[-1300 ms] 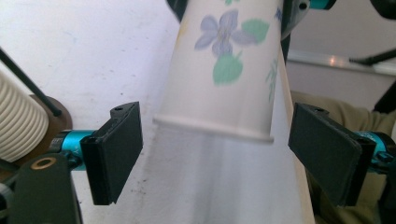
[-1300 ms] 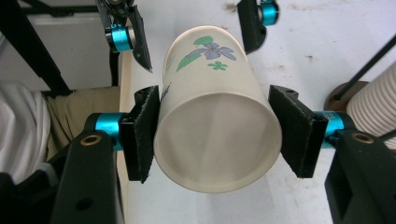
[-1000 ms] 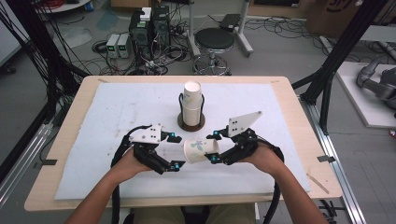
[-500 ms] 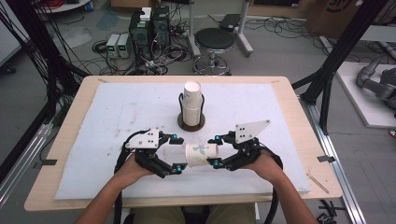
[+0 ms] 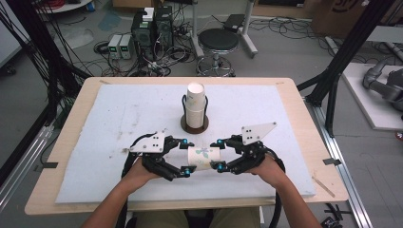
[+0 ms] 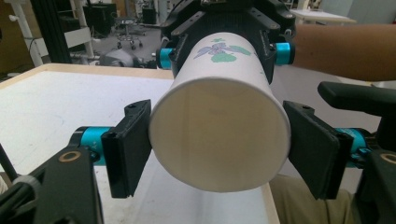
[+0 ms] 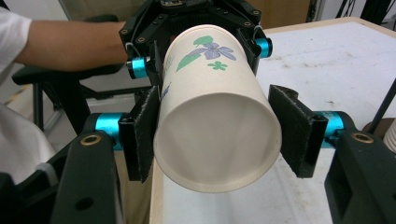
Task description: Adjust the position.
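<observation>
Left gripper (image 5: pixel 184 156) pads bracket one end of paper cup (image 5: pixel 204 157), one pad touching, other with slight gap; grip uncertain. Right gripper (image 5: pixel 220 154) pads likewise flank other end; cannot tell if clamped. Cup horizontal, lower centre of high view, above white mat (image 5: pixel 95 137). Cup stack (image 5: pixel 195 105) upright on brown coaster (image 5: pixel 194 126), frame centre.

No readable text, label, brand or number appears anywhere; the paper cup (image 7: pixel 217 116) bears just a printed purple flower with green leaves, no words
</observation>
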`<state>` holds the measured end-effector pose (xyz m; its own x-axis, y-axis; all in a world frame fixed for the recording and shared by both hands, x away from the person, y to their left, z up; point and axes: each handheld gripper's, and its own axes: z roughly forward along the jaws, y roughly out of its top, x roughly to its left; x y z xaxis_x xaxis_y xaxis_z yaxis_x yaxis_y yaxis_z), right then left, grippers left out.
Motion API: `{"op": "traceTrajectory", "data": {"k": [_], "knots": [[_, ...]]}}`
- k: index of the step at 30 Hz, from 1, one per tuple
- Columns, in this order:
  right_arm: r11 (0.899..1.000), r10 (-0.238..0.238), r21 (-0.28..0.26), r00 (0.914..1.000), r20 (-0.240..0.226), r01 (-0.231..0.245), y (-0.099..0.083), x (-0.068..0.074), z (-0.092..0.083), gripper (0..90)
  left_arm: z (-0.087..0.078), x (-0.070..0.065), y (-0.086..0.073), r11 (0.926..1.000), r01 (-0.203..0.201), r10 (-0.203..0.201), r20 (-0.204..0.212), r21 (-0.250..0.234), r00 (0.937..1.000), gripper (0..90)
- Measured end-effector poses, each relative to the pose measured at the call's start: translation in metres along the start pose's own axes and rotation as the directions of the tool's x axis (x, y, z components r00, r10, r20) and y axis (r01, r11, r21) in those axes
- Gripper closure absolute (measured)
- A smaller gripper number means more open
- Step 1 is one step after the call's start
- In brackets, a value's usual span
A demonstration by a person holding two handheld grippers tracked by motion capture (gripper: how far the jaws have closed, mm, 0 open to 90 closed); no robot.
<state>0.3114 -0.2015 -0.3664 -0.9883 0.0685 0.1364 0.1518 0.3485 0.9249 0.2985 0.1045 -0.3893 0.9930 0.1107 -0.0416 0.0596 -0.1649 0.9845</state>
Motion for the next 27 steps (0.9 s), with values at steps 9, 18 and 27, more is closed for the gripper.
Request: {"op": "traceTrajectory", "data": {"k": [9,18,27], "knots": [[1.0,0.016,0.003,0.9998,-0.007,-0.016,-0.001,-0.002,0.0,37.6,-0.003,0.001,0.001,0.9998,0.011,-0.011,0.0,-0.019,0.9999,36.1],[0.999,0.053,0.003,0.9976,0.045,-0.053,0.003,0.0,0.001,21.9,-0.01,0.003,0.007,0.9995,0.027,-0.027,-0.006,0.014,0.9996,40.6],[0.999,0.048,-0.001,0.9958,0.077,-0.049,0.007,-0.001,-0.006,21.7,-0.015,0.004,0.019,0.9948,0.028,-0.025,-0.03,0.097,0.9992,40.9]]}}
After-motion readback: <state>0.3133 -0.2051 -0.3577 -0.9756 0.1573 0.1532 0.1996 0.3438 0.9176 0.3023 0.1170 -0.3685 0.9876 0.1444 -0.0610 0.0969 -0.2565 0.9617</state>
